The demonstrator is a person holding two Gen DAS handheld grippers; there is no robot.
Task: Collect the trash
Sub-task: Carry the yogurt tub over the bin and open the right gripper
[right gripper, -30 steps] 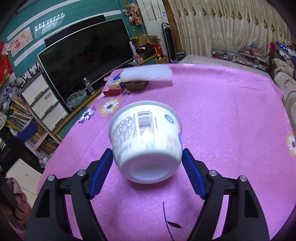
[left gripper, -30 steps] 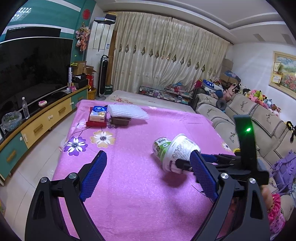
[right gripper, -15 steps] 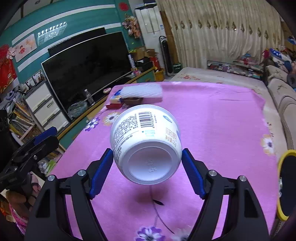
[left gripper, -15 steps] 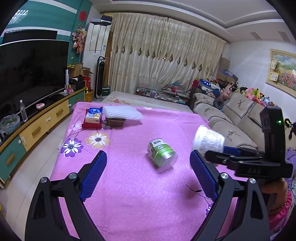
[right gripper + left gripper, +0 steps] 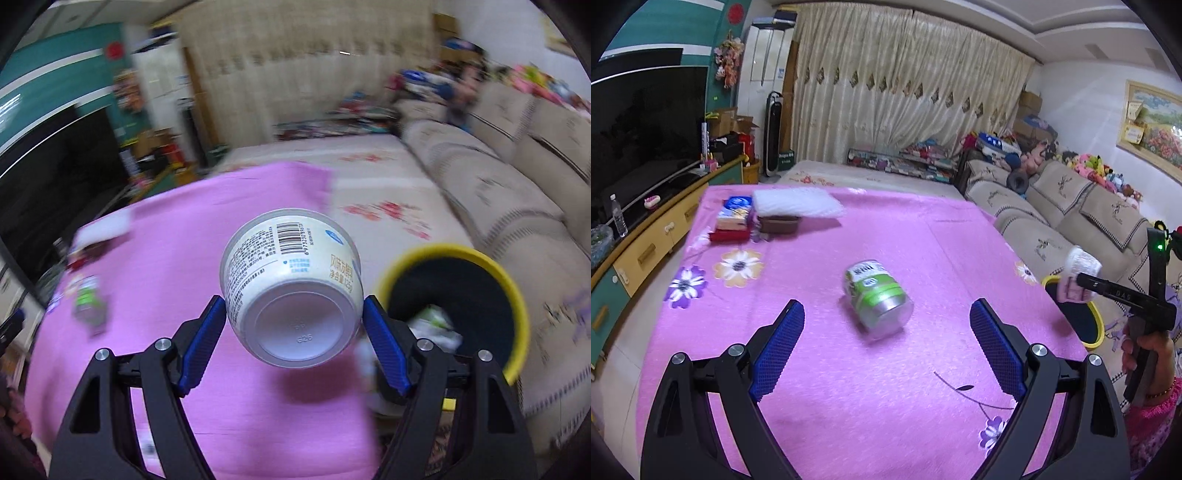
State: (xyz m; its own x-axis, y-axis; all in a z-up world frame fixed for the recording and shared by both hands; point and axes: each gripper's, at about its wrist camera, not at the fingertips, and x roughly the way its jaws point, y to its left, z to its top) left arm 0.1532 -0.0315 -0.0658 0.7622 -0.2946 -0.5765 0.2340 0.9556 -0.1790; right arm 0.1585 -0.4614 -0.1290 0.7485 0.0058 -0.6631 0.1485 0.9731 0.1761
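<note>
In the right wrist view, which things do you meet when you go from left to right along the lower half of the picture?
Green can lying on the pink tablecloth → white cup in the right gripper → yellow-rimmed bin with trash inside → sofa.

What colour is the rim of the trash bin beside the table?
Yellow, around a dark inside; the trash bin shows best in the right wrist view.

A pink floral cloth (image 5: 886, 387) bears a tipped can (image 5: 877, 298) and, seemingly, stacked boxes (image 5: 738, 221).
</note>
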